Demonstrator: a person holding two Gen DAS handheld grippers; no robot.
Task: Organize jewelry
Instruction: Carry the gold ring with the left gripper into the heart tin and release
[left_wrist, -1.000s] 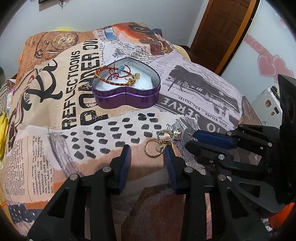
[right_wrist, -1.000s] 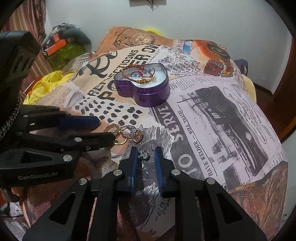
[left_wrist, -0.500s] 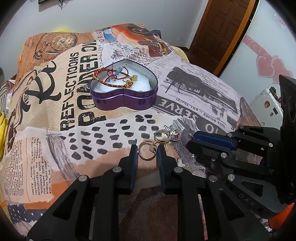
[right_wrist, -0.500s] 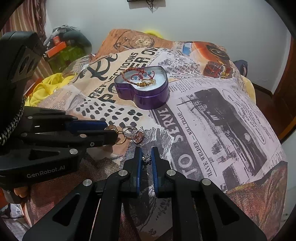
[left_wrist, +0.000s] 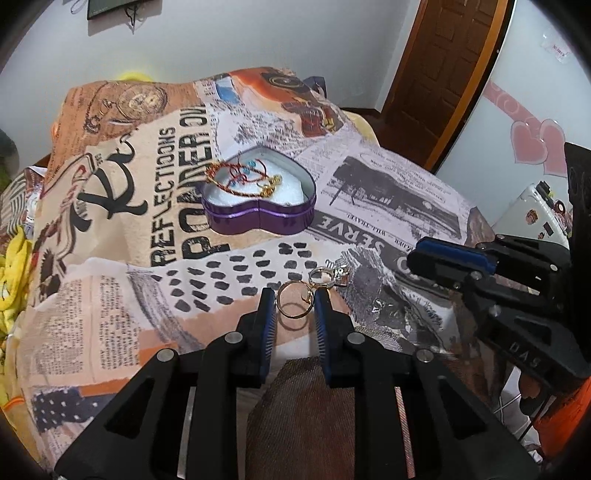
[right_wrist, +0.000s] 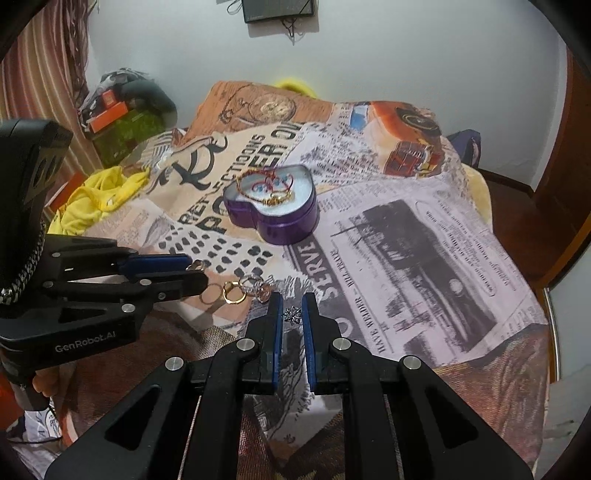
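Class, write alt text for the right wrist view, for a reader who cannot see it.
The right gripper pinches a small silver flower earring above a newspaper-print blanket. To its left, the left gripper holds a gold ring, with more rings lying on the blanket. Behind sits an open purple heart-shaped tin holding bracelets.

One heart-shaped tin (left_wrist: 258, 218), two grippers, perhaps three rings – one flower stud (right_wrist: 292, 314) (bracelets tangled).

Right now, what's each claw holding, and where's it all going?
Left gripper shut on gold ring. Right gripper shut on small silver flower piece. Purple heart tin open ahead, bracelets inside. Path looks clear.
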